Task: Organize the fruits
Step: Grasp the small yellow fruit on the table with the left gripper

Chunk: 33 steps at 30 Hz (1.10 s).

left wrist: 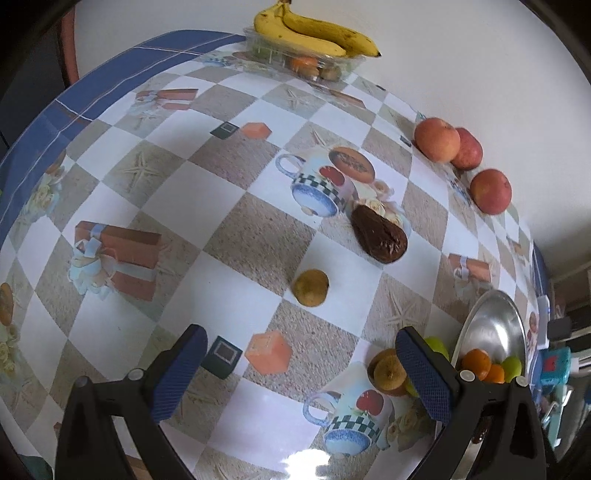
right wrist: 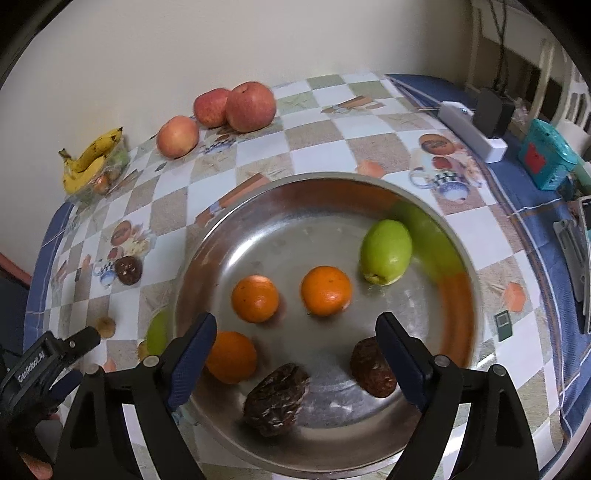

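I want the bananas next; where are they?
The bananas lie on a clear plastic tray at the table's far edge by the wall, beyond the three apples.

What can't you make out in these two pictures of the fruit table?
- Fruit in the clear tray, left wrist view: hidden under the bananas and blurred by plastic.
- Green fruit beside the metal bowl, left wrist view: mostly behind a gripper finger.
- Small brown fruit, right wrist view: too small to name.
- Bowl's near rim, right wrist view: cut off by the edge.
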Tool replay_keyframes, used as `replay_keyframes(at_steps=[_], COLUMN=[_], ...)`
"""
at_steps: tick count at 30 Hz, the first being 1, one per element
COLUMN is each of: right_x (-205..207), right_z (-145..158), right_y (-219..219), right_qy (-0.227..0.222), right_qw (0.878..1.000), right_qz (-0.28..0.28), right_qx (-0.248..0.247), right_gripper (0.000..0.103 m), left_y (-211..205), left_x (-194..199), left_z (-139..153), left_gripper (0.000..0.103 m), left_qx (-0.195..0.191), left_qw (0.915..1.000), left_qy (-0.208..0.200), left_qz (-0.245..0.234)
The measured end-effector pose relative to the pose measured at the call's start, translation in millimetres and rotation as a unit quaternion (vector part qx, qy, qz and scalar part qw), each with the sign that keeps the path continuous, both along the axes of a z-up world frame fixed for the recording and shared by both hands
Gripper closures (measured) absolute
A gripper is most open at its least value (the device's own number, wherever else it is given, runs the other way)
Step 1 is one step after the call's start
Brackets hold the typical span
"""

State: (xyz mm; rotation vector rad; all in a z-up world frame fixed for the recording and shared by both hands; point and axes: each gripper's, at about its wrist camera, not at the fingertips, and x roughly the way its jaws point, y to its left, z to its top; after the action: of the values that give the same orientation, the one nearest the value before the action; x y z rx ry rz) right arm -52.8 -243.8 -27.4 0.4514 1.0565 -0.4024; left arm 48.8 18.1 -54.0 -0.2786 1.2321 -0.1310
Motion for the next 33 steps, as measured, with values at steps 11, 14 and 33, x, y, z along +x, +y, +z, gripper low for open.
replay_keyframes(at_steps=[11, 14, 33], right_x=[20.5, 27.2, 70.4], right_z=[18.9, 22.6, 11.7], right_y=[43.5, 54.3, 84.2], right_qy=[-0.037, -0.044, -0.039], right_qw=[0.996, 0.995, 0.99], right_qz=[0.079, 0.093, 0.135], right_qx=[-0.009, -0.009, -0.003], right_gripper=[0.015, 0.032, 0.048], left_y=[18.9, 15.5, -0.5], left_x=[9.0, 12.2, 38.4], left_z=[0.6, -1.7, -25.9], left_gripper=[0.003, 0.016, 0.078], left_qx=[-0.056, -0.065, -0.081], left_qw=[0.998, 0.9975, 0.9956], left_qy=[0.023, 0.028, 0.035], left_qz=[0.015, 0.002, -0.029])
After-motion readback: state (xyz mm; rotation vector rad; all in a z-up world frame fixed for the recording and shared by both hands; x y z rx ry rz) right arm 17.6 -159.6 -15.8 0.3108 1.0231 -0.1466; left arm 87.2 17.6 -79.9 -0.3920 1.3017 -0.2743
